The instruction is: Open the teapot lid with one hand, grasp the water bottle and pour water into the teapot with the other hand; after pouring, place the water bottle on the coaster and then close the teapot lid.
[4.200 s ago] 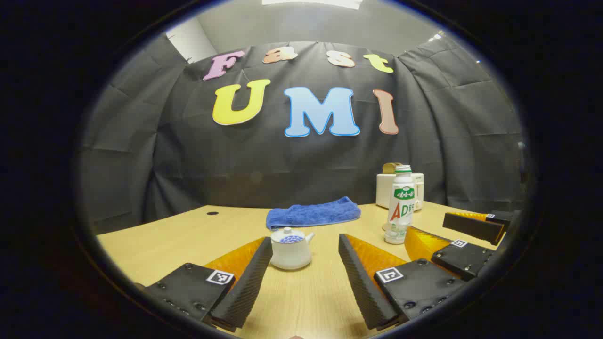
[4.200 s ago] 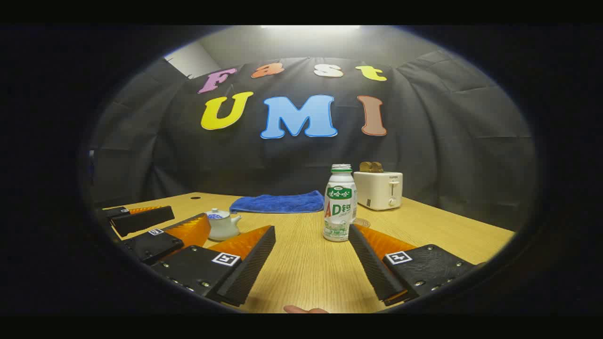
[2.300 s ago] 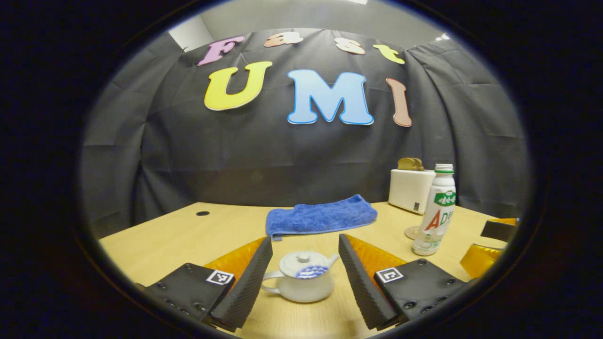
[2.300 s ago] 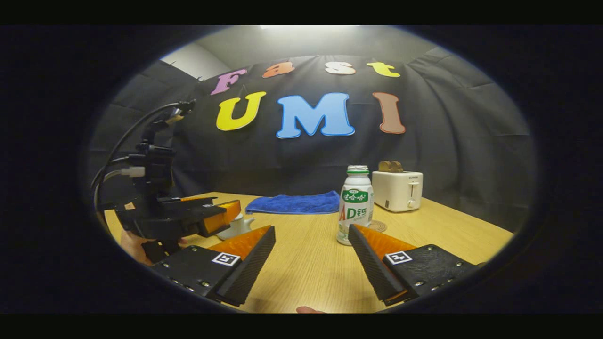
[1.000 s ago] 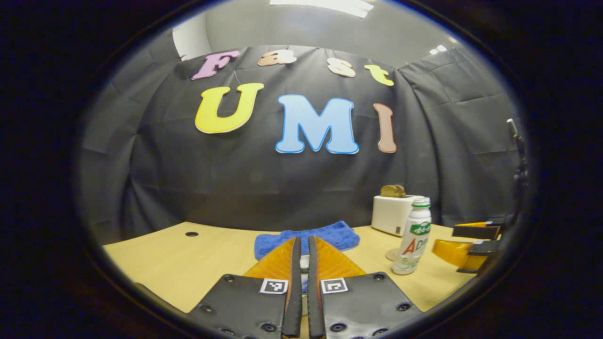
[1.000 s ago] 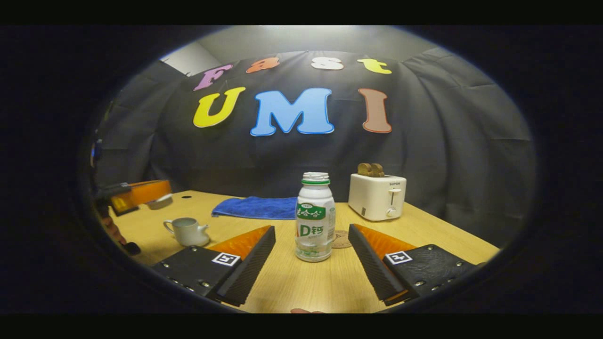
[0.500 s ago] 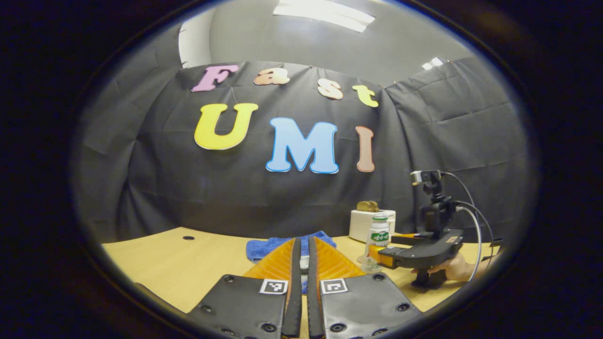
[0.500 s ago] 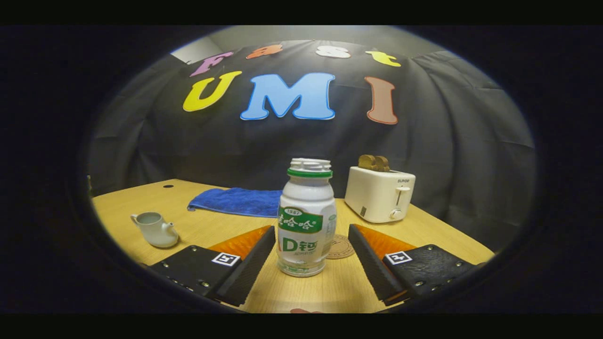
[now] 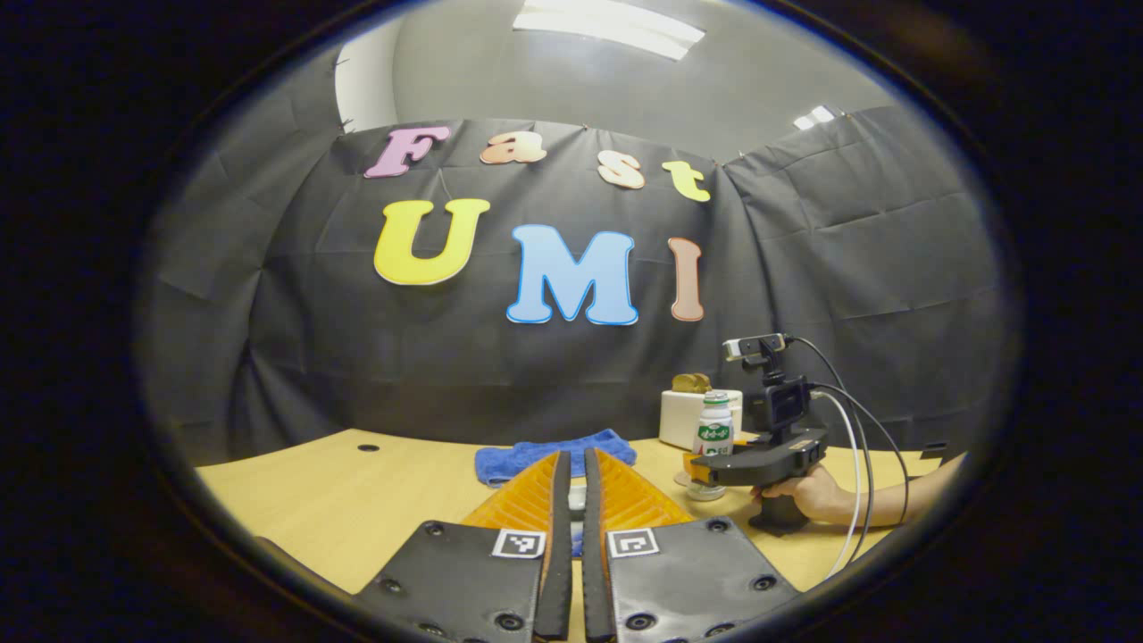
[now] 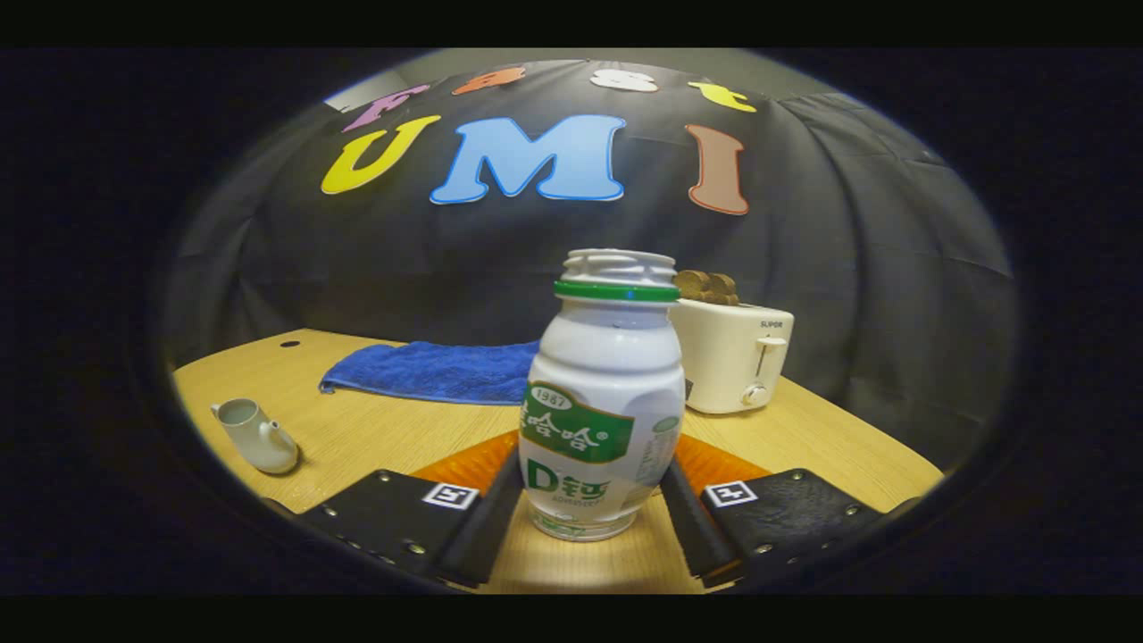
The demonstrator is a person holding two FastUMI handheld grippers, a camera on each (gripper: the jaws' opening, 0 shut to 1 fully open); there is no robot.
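Since the earlier frame my right gripper [image 10: 591,509] had closed on the uncapped water bottle's [image 10: 603,411] low belly, a slick, squeezable plastic body, while my left gripper [image 9: 571,500] pinched the fragile teapot lid [image 9: 577,501].

A ceiling light panel [image 9: 610,22] glares overhead in the left gripper view, the table [image 10: 393,433] is evenly lit, the right gripper view is dimmer, and fisheye bending curves both views' edges.

In the right gripper view, the water bottle [image 10: 604,420] stands upright on the table [image 10: 830,442] between the right gripper [image 10: 589,527] fingers. Toaster [image 10: 732,362] behind-right; towel [image 10: 438,371] behind-left; lidless teapot [image 10: 254,435] far left.
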